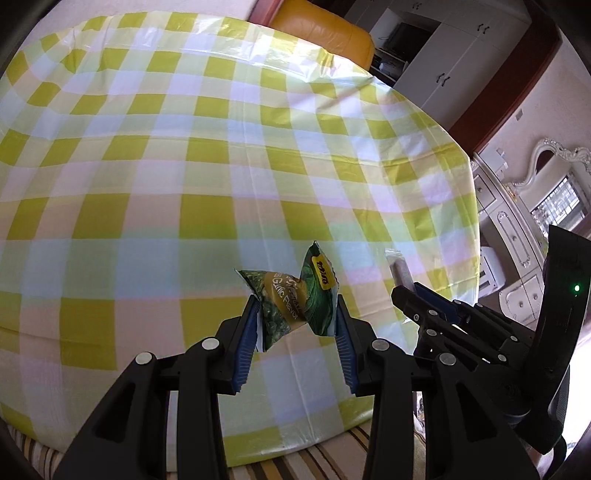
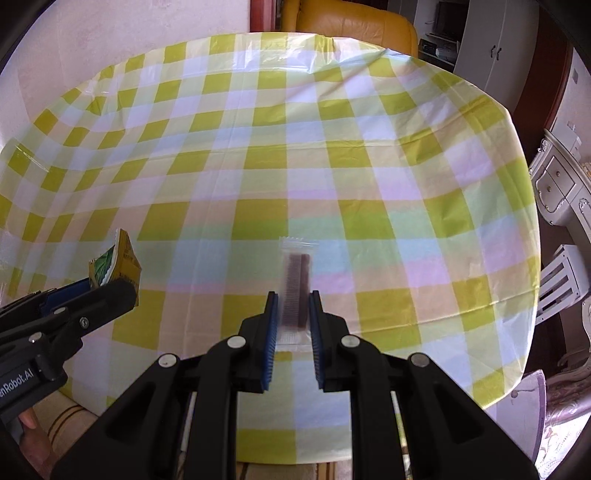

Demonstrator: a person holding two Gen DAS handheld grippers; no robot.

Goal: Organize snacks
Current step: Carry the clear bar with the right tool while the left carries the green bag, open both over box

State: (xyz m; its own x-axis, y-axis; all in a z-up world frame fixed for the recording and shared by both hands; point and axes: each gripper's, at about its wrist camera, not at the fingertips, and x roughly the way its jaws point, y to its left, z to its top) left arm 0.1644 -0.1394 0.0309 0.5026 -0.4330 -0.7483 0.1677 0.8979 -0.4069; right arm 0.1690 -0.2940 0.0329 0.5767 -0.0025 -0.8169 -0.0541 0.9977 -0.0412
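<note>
Blue ribbed pads of the left hand-held gripper (image 1: 297, 328) sit closest in its own view, pinched on a crumpled green snack packet (image 1: 295, 295) printed with "Garlic Flavor"; the packet is squeezed at its waist between the pads and hangs clear above the counter (image 1: 147, 184), which wears a yellow-green checked plastic cloth. Just off to the right of that tool, the right hand-held gripper (image 2: 293, 317) is closed on a clear-wrapped stick snack (image 2: 295, 291), a dark brown bar in a transparent sleeve that pokes forward from between its pads, blurred, and likewise off the surface. Both snacks are therefore in hand and lifted, so the pick-up part of this round looks done. What remains, by my reading, is carrying and setting them down in their proper place, though no tray, box or basket shows in either view, and the cloth ahead of both tools carries no other snacks that I can see; how many were sorted already cannot be told. Both tools point forward and steeply down toward the near half of the counter, side by side and close together, the left one appearing at the lower left of the right-hand view. An orange leather chair (image 2: 354, 29) stands beyond the far edge.
</note>
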